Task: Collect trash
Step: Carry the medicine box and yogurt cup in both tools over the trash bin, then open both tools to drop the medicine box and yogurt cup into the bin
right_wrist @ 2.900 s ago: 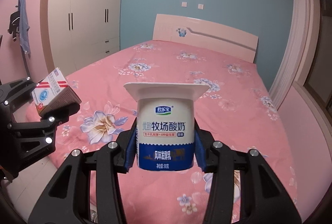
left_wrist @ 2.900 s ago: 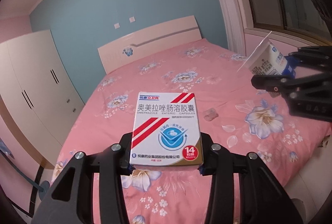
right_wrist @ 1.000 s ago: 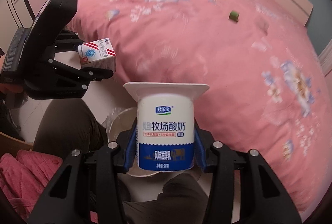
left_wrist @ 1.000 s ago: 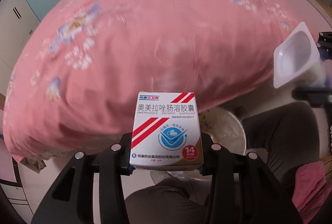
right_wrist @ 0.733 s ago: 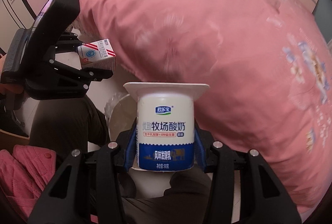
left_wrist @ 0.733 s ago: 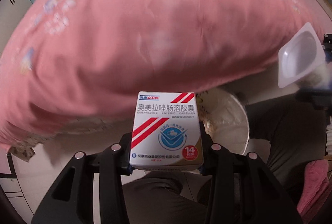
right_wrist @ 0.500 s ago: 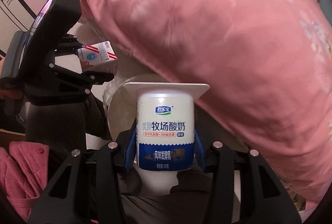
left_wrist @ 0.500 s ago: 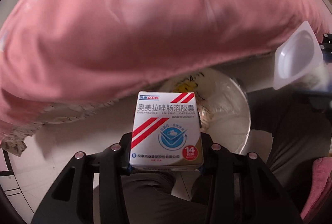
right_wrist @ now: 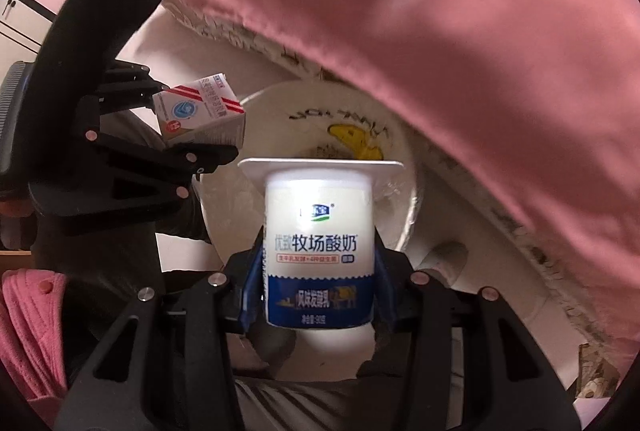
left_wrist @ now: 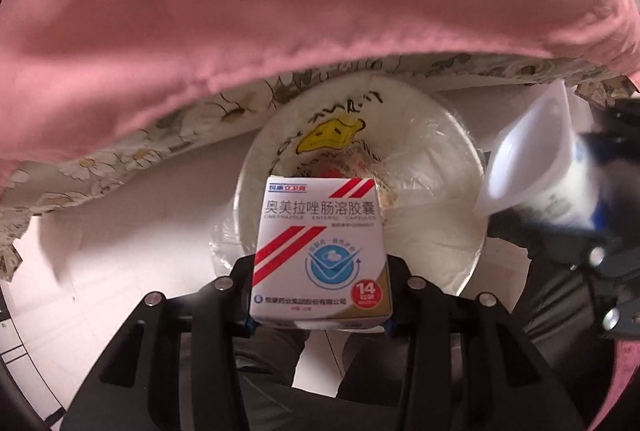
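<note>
— So, how far along are you with the trash?

— Roughly midway for these two pieces, I judge. My left gripper (left_wrist: pixel 320 325) has its fingers (left_wrist: pixel 394 285) closed partway on a medicine box (left_wrist: pixel 320 251), pressing on its two sides near the bottom edge. My right gripper (right_wrist: pixel 318 295) has its fingers (right_wrist: pixel 250 285) closed likewise on a yogurt cup (right_wrist: pixel 319 251), blue pads against its lower band. Both are picked up and firmly held.

— And where is the bin?

— Right below. A white trash bin (left_wrist: pixel 436 263) with a clear liner and a yellow duck drawing inside stands on the pale floor (left_wrist: pixel 120 247), just beside the bed's edge, under the hanging pink bedspread (left_wrist: pixel 304 3). From my left wrist view the box sits over the bin's opening. From my right wrist view the cup is over it too, mouth pointing down toward it.

— Anything already in there?

— Something crumpled lies at the bottom under the duck, but it is too blurred for me to name.

— So what is left?

— Neither piece is released yet. I think both need only the fingers opened so they fall in. The two grippers are near each other over one opening, so the cup and box may knock together on the way down. Whether more trash waits on the bed, I cannot tell from here.
</note>
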A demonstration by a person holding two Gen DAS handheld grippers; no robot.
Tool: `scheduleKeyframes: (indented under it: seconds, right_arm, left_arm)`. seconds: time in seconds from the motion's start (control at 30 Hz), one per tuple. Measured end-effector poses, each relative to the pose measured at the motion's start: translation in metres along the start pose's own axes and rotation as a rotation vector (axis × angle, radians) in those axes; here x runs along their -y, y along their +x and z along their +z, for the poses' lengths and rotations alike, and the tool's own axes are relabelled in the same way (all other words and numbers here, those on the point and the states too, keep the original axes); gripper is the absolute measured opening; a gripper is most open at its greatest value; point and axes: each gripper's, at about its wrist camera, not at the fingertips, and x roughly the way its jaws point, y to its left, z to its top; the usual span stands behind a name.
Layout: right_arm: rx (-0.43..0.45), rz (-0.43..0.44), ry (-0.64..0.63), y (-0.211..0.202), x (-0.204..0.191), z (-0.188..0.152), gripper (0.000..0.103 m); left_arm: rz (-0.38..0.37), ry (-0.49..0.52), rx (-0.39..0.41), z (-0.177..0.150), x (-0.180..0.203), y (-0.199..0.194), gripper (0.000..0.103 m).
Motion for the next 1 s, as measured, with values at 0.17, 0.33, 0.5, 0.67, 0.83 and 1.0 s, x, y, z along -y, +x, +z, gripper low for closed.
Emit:
scheduleKeyframes:
  seconds: [0.17, 0.33, 0.5, 0.67, 0.83, 1.0]
  right_arm:
    - [-0.061, 0.034, 0.023, 0.026, 0.005, -0.001, 0.048]
    - [-0.107, 0.058, 0.048, 0.051, 0.007, -0.002, 0.048]
    - [-0.137, 0.085, 0.089, 0.071, 0.011, -0.001, 0.048]
    - [-0.163, 0.104, 0.134, 0.095, 0.015, -0.001, 0.048]
    - [-0.192, 0.125, 0.166, 0.108, 0.022, 0.002, 0.048]
    - [-0.209, 0.128, 0.195, 0.122, 0.029, 0.004, 0.048]
  left_arm:
    - [-0.009, -0.031, -0.03, 0.007, -0.006, 0.017, 0.045]
    - [-0.038, -0.068, -0.067, 0.014, -0.005, 0.036, 0.045]
    - [-0.05, -0.099, -0.107, 0.021, -0.005, 0.057, 0.045]
    - [-0.058, -0.131, -0.148, 0.026, -0.008, 0.078, 0.045]
    - [-0.057, -0.136, -0.181, 0.03, -0.005, 0.095, 0.045]
    - [-0.06, -0.144, -0.215, 0.038, -0.004, 0.112, 0.045]
